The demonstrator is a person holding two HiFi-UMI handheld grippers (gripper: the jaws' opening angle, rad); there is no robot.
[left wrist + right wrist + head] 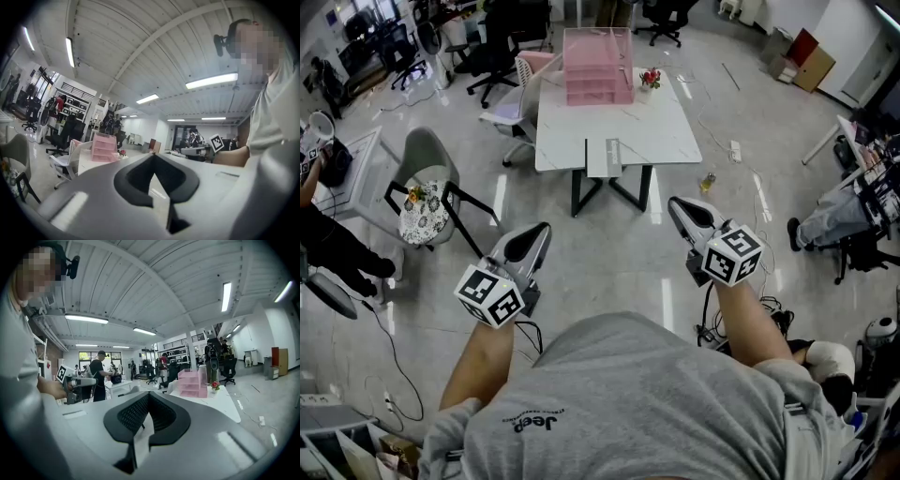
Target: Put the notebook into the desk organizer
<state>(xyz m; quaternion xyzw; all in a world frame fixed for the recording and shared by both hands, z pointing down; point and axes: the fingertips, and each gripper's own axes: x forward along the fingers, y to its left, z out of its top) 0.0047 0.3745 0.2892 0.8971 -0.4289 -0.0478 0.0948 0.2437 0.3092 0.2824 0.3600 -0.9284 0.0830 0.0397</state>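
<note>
Head view first: the notebook [603,157] lies flat at the near edge of the white tabletop [666,131], well ahead of both tools and roughly between the lines they point along. Only this view shows it; in the two gripper views each tool's own grey jaws cover that part of the tabletop. Further ahead, past the notebook, the pink desk organizer [598,66] stands at the far edge, with a small flower pot [650,81] just to its right.

The organizer and the flowers turn up small in both gripper views. The left gripper view catches the other tool's marker cube [216,142] off to its right. The right gripper view catches a person in black [97,373] at a desk in the background, someone the head view does not pick out.

Now the arms: both bare forearms reach forward from the grey shirt over open floor [609,253], held about level, and the tools angle slightly in towards each other.

The left hand-held gripper [546,226] has its jaws pressed together at the tips, nothing between them. The right hand-held gripper [673,202] is the same: tips meeting, nothing pinched, well short of the tabletop
</note>
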